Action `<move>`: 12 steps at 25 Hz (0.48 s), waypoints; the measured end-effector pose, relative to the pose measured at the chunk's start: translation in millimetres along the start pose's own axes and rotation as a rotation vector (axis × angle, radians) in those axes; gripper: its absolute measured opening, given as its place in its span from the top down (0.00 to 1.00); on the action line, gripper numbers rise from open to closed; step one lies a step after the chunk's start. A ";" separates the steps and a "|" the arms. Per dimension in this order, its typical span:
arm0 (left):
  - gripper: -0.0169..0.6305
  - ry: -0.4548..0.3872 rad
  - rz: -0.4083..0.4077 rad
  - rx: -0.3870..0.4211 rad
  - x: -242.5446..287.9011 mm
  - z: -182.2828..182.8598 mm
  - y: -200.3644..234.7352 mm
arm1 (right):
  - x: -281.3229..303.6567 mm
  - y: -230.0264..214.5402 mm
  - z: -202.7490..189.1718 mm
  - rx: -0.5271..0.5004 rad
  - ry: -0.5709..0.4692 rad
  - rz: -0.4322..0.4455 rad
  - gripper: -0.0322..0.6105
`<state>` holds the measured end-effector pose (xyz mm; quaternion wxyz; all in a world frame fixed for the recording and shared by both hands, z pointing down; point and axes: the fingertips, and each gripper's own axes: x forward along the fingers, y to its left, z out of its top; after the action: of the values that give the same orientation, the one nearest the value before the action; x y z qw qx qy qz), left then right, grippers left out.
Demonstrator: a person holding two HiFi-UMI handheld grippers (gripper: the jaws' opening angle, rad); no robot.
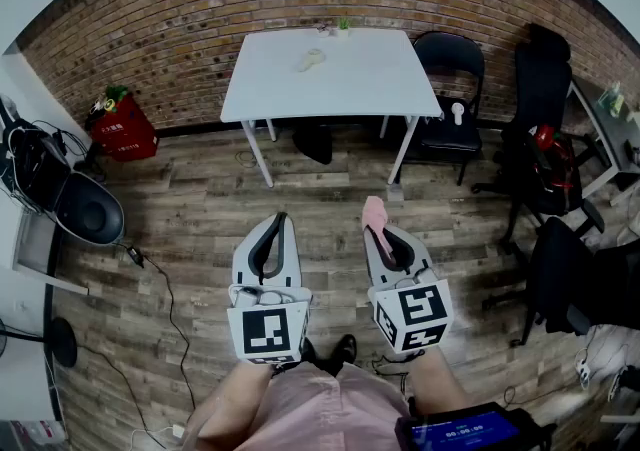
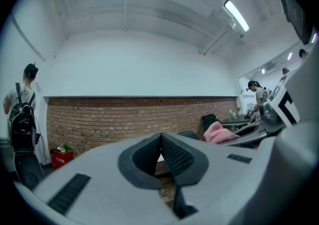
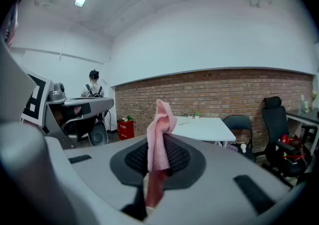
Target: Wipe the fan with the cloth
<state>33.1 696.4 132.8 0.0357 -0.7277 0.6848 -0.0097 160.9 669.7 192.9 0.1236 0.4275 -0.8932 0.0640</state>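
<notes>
A white table (image 1: 370,79) stands by the brick wall, some way ahead of both grippers. A small pale object, seemingly a hand fan (image 1: 311,60), lies on it, next to a little green plant (image 1: 343,27). My right gripper (image 1: 377,226) is shut on a pink cloth (image 1: 374,211). In the right gripper view the cloth (image 3: 160,129) sticks up and hangs down between the pads of that gripper (image 3: 158,155). My left gripper (image 1: 281,220) is level beside it, and the left gripper view shows it (image 2: 160,141) shut with nothing in it. Both are held over the wooden floor.
A black chair (image 1: 450,89) with a small white item on its seat stands right of the table. Office chairs (image 1: 545,139) crowd the right side. A red bag (image 1: 125,127) and a dark scooter (image 1: 85,209) sit left, with a cable across the floor. A person with a backpack (image 2: 22,114) stands far left.
</notes>
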 end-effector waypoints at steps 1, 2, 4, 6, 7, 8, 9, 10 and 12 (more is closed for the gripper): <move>0.96 -0.004 0.001 0.002 1.2 0.5 -2.4 | -0.1 -2.2 0.0 -0.001 -0.002 0.003 0.90; 0.96 -0.007 0.003 0.004 2.2 0.9 -4.9 | -0.5 -4.4 -0.1 -0.002 -0.003 0.005 0.90; 0.96 -0.007 0.006 0.004 2.7 0.6 -10.0 | -2.7 -8.4 -1.5 -0.003 -0.004 0.008 0.90; 0.96 -0.002 0.008 0.005 2.2 -0.1 -15.1 | -6.0 -12.3 -3.2 -0.004 -0.003 0.010 0.90; 0.96 0.000 0.010 0.007 2.3 0.0 -17.6 | -7.3 -14.7 -3.6 -0.005 -0.004 0.011 0.90; 0.96 0.000 0.013 0.008 2.6 0.2 -20.1 | -8.5 -17.3 -3.5 -0.005 -0.007 0.012 0.90; 0.96 0.001 0.016 0.009 2.8 0.4 -22.7 | -9.7 -19.9 -3.2 -0.004 -0.013 0.013 0.90; 0.96 0.002 0.019 0.011 2.8 0.0 -25.6 | -11.2 -22.4 -3.1 -0.003 -0.020 0.016 0.90; 0.96 0.008 0.022 0.017 2.2 -2.7 -31.9 | -14.3 -26.5 -4.2 -0.006 -0.030 0.024 0.90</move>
<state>64.8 695.9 137.5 0.0392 -0.7197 0.6929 -0.0180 190.9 664.7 193.2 0.1108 0.4173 -0.9002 0.0564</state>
